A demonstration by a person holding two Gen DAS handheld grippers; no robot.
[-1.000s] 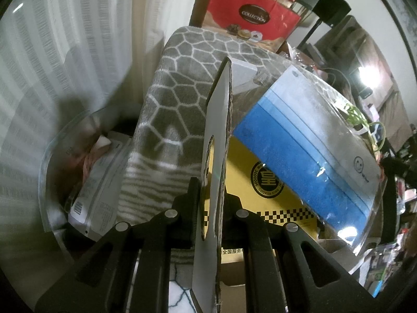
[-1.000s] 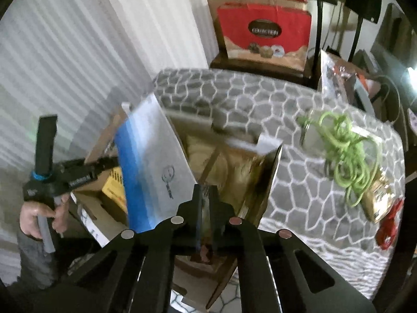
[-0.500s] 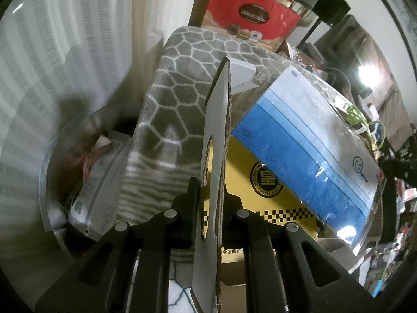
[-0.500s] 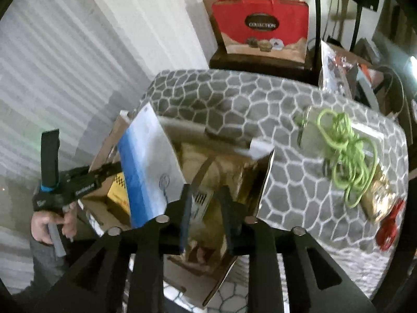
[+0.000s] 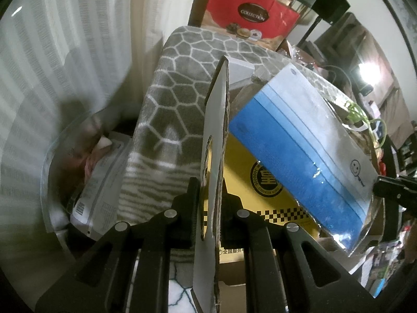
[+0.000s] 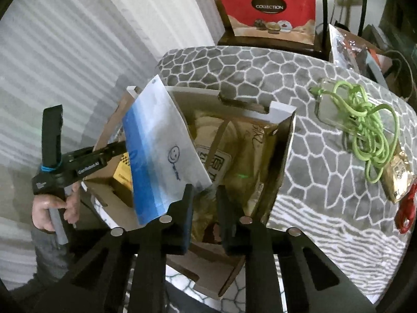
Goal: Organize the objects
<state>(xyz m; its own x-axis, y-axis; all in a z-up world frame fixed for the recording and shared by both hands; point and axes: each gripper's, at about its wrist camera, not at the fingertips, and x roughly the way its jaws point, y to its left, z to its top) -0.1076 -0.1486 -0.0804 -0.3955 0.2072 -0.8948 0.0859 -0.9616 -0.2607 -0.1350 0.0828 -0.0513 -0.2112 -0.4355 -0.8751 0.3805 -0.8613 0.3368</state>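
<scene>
While tilted, blue-and-white pouch [image 6: 161,140] leans lengthwise — hole-end uppermost.

Both views show strong fisheye distortion: straight edges bow outward and a black vignette rings each circular field. The left wrist view is dim and cool; a blown-out lamp [image 5: 369,71] far right of the left claw [image 5: 212,203] flares white, and specular glints streak the glossy blue-and-white plastic bag [image 5: 299,140] right of it. The curtain [image 5: 52,52] left of the claw is smeared and soft. The right wrist view is brighter, lit evenly from the pale curtain side; the cardboard box [image 6: 282,156] interior beyond the right claw [image 6: 204,195] lies in shadow.
</scene>
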